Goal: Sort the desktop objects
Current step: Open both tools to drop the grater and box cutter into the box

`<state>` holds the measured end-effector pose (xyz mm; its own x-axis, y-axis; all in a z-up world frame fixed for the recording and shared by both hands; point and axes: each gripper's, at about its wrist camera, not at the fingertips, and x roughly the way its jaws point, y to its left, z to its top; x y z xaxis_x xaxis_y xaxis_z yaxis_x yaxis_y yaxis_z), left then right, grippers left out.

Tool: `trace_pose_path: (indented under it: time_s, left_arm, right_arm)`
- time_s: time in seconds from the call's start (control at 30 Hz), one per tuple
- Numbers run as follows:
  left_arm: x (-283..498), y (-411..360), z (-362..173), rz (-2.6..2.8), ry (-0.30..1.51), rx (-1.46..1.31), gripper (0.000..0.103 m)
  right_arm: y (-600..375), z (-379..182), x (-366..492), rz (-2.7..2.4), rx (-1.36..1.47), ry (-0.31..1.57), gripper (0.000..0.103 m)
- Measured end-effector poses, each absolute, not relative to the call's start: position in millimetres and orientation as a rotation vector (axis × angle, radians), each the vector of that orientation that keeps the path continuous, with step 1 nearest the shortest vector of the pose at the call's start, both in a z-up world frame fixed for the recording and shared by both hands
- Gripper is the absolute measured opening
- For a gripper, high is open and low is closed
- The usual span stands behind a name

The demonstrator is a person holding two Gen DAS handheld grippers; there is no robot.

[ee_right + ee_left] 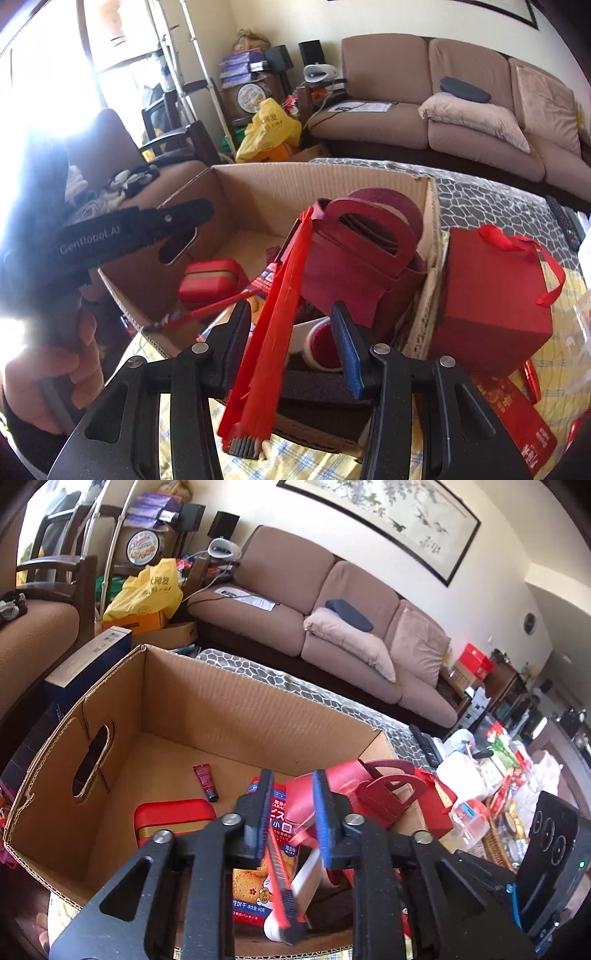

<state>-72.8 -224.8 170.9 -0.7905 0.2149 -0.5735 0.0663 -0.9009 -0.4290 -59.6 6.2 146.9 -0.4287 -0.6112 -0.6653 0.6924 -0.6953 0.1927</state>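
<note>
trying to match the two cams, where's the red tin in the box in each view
Left wrist: red tin lies on the box floor, lower left, left of the left tool.
Right wrist: red tin sits left of centre, inside the box.
Shared landmark: the handle cutout in the box wall.

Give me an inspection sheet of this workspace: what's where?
Surface: table under a yellow checked cloth.
Job's things: open cardboard box holding a red tin, tube, biscuit packet and red bag; red gift box beside it.
Clutter: packets crowd the table's far end.
Grippers: left gripper fingers apart, red cutter below them, not pinched; right gripper has a red bundle between its fingers, grip unclear.
Cables: one cable on the sofa.
Surroundings: painting, stacked boxes.
</note>
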Motion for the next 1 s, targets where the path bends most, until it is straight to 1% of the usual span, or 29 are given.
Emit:
trace_pose_path:
  time_s: [0.13,0.2,0.33,0.43,0.5,0.57,0.63,0.67,0.7,0.73,0.8,0.87,1.0]
  left_arm:
    - [-71,-227,172,2.815,-0.682,-0.978,0.027]
    - [-70,-227,172,2.811,-0.684,-0.978,0.033]
    - [-71,-226,172,2.802,-0.684,-0.978,0.036]
    - [-71,-224,172,2.797,-0.68,-0.981,0.044]
    - [-71,-223,172,2.795,-0.677,-0.979,0.052]
    - [-70,-221,172,2.797,-0.673,-0.979,0.056]
    - [-71,-219,172,2.795,-0.672,-0.984,0.064]
    - [-71,-218,172,2.797,-0.67,-0.986,0.076]
    - [-71,-217,172,2.803,-0.665,-0.988,0.085]
    - [-72,-215,173,2.809,-0.658,-0.988,0.088]
    - [-72,-210,174,2.821,-0.623,-0.993,0.097]
    - [-72,-204,174,2.834,-0.588,-0.997,0.103]
    - [-73,-193,175,2.852,-0.506,-1.008,0.103]
  right_arm:
    - [-4,148,-54,-2.131,0.916,0.148,0.045]
    - [-5,147,-55,-2.14,0.913,0.158,0.046]
    - [0,143,-61,-2.176,0.943,0.164,0.046]
    - [5,145,-63,-2.192,0.945,0.15,0.047]
    - [7,148,-63,-2.209,0.932,0.151,0.051]
    - [10,152,-62,-2.229,0.913,0.159,0.054]
    - [13,155,-62,-2.248,0.894,0.162,0.058]
    - [15,156,-62,-2.259,0.885,0.16,0.064]
    - [17,157,-62,-2.267,0.878,0.157,0.07]
    - [19,158,-62,-2.275,0.874,0.153,0.073]
    - [23,161,-64,-2.298,0.862,0.141,0.082]
    - [29,162,-67,-2.322,0.851,0.13,0.085]
    - [45,167,-72,-2.38,0.823,0.11,0.092]
